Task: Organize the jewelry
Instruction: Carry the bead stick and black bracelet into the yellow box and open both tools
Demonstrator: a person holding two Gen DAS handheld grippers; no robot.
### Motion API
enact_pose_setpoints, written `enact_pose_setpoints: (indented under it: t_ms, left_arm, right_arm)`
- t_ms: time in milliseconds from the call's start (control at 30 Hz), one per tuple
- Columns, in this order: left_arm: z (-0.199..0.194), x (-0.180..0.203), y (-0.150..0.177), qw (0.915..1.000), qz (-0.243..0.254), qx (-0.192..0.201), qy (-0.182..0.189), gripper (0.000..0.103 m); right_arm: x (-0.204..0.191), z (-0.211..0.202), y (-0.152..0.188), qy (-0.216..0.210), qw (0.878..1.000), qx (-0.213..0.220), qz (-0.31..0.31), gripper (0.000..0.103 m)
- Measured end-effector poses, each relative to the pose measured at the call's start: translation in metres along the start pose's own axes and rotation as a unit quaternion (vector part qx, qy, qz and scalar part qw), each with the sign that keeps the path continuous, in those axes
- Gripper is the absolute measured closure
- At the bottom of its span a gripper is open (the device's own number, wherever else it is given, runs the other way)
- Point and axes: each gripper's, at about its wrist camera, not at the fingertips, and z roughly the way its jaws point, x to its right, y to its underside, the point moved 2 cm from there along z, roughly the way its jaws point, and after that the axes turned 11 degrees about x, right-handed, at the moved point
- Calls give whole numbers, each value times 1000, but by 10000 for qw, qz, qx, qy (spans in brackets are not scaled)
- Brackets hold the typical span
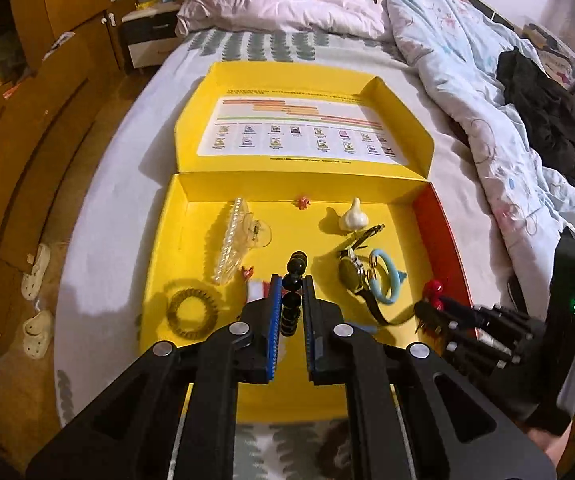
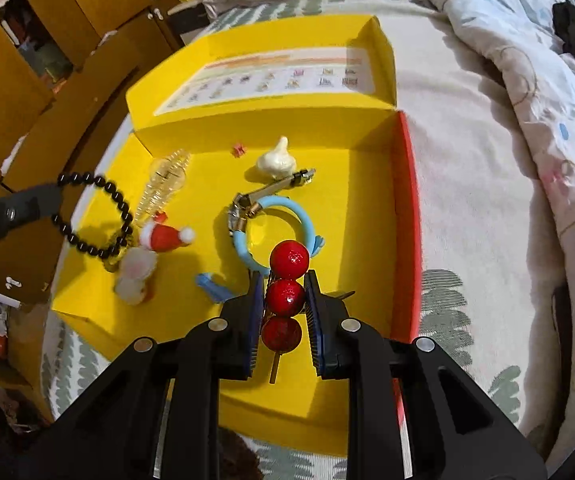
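The black bead bracelet (image 1: 292, 294) is pinched between the fingers of the left gripper (image 1: 291, 280), jaws drawn narrow on the beads, and it hangs over the near middle of the yellow box (image 1: 403, 248); in the right wrist view its loop dangles above the box's left part. The red ball skewer (image 2: 285, 298), three glossy balls on a thin stick, is clamped in the right gripper (image 2: 285, 280), jaws narrow against the middle ball, above the near right part of the box. Inside the box, a clear hair claw (image 1: 233, 240) lies at the left rear, a dark spiral hair tie (image 1: 192, 312) at the left front, a tiny red clip (image 1: 302, 202) against the back wall, a white garlic-shaped piece (image 1: 353, 218) right of centre near the back, and a watch (image 1: 353, 272) just in front of it, touching a light blue ring (image 1: 385, 280). A small Santa-hat figure (image 2: 155, 246) lies beside the hanging bracelet, and a blue clip (image 2: 211, 286) rests near the box's front. The box's open lid (image 1: 299, 120) lies flat behind it, showing a printed chart. The box sits on a bed (image 1: 99, 216), with a rumpled quilt (image 1: 467, 92) to the box's right and behind.
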Motion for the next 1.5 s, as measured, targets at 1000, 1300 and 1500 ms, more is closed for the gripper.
enact_pose_setpoints:
  t_ms: [1000, 1300, 1500]
  left_arm:
    - [77, -19, -2, 9994, -6, -327, 64, 90]
    - [52, -26, -4, 10000, -1, -71, -16, 74]
    - [31, -32, 0, 9999, -17, 53, -102, 65]
  right_arm:
    - [13, 28, -2, 353, 9994, 32, -6, 75]
    - [19, 10, -8, 196, 9994, 241, 172, 71]
    - [17, -9, -11, 70, 9988, 425, 244, 70]
